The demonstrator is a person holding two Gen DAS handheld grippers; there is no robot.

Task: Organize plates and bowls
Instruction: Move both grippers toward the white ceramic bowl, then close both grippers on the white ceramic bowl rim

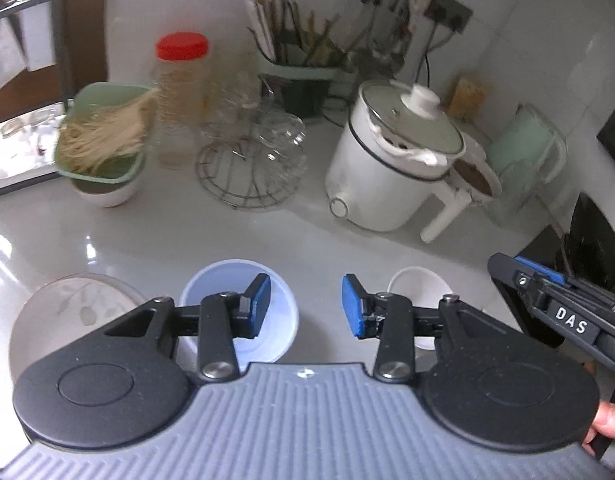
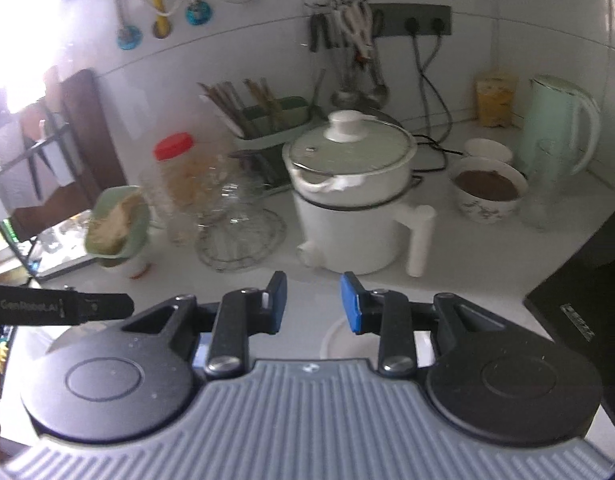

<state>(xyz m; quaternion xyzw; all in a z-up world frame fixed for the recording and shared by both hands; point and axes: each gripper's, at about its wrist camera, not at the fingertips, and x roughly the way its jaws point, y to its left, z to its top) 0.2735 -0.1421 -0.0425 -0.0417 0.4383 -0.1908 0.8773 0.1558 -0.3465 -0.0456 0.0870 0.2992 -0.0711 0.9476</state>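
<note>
Basically nothing is stacked yet: I see both my left gripper [image 1: 306,306] and right gripper [image 2: 312,304] with jaws wide and empty, while the patterned plate [image 1: 67,304], blue bowl [image 1: 227,276] and white bowl [image 1: 417,280] sit separately on the desk [image 1: 307,232].

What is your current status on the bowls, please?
Left gripper open, empty, above blue bowl. Right gripper open, empty. Patterned bowl, white bowl untouched. Nothing blocking.
</note>
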